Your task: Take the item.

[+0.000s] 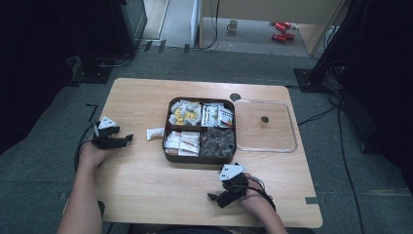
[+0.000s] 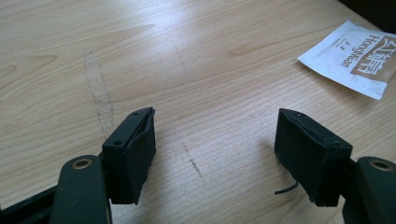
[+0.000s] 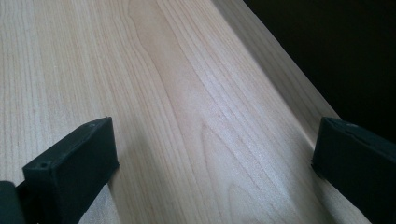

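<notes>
Plainly, I was at the reach stage: my left gripper lay low on the wooden table with its jaws spread wide and nothing between them, aimed toward the loose white sachet that lay flat on the wood just beside the left wall of the brown divided tray. In the left gripper view that sachet sat up and to the right of the jaws, near but not yet between them, so I judged the next move called for a short push forward and a swing to the right, then a low pinch on one edge, since so thin a packet offered little to bite. Its long axis ran roughly across the table, from my left gripper toward the tray, and its printed face was up; in the left gripper view it lay slanted, one corner pointing back toward the jaws. My right gripper rested near the front edge of the table, well apart from the sachet, its jaws likewise wide and empty.
</notes>
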Demonstrator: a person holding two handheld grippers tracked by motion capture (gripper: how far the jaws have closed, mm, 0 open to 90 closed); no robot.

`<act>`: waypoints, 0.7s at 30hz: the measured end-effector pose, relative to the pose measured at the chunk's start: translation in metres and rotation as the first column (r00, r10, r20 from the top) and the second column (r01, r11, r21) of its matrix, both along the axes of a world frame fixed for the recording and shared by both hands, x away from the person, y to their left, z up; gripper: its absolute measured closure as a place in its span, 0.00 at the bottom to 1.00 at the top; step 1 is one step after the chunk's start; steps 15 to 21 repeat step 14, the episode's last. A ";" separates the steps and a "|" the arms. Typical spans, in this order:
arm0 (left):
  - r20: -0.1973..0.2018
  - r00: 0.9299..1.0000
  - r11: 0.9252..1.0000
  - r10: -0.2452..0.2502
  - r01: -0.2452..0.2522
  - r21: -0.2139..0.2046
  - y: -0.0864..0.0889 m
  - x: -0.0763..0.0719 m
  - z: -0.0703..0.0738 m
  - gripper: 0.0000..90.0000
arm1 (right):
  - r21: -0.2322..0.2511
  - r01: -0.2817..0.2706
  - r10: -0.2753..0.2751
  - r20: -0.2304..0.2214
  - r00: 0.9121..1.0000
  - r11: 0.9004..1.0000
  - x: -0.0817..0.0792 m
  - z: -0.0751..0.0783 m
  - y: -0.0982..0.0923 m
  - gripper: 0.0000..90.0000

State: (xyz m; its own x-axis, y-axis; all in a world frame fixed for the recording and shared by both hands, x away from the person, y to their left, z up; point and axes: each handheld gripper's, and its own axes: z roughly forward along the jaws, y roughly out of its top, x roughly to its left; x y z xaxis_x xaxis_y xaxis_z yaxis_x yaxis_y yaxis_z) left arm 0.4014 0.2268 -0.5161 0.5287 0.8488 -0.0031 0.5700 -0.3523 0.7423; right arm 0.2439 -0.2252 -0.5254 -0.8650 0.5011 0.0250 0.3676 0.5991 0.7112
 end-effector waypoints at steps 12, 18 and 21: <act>-0.004 0.999 0.999 0.040 -0.040 0.005 -0.004 -0.002 0.000 0.26 | 0.000 -0.010 0.010 0.000 1.000 1.000 0.001 0.000 0.000 0.00; -0.006 0.999 0.999 0.040 -0.040 0.005 -0.005 -0.001 0.000 0.24 | 0.000 -0.009 0.009 0.000 1.000 1.000 0.001 0.000 0.000 0.00; -0.006 0.999 0.999 0.040 -0.040 0.005 -0.005 -0.001 0.000 0.24 | 0.000 -0.009 0.009 0.000 1.000 1.000 0.001 0.000 0.000 0.00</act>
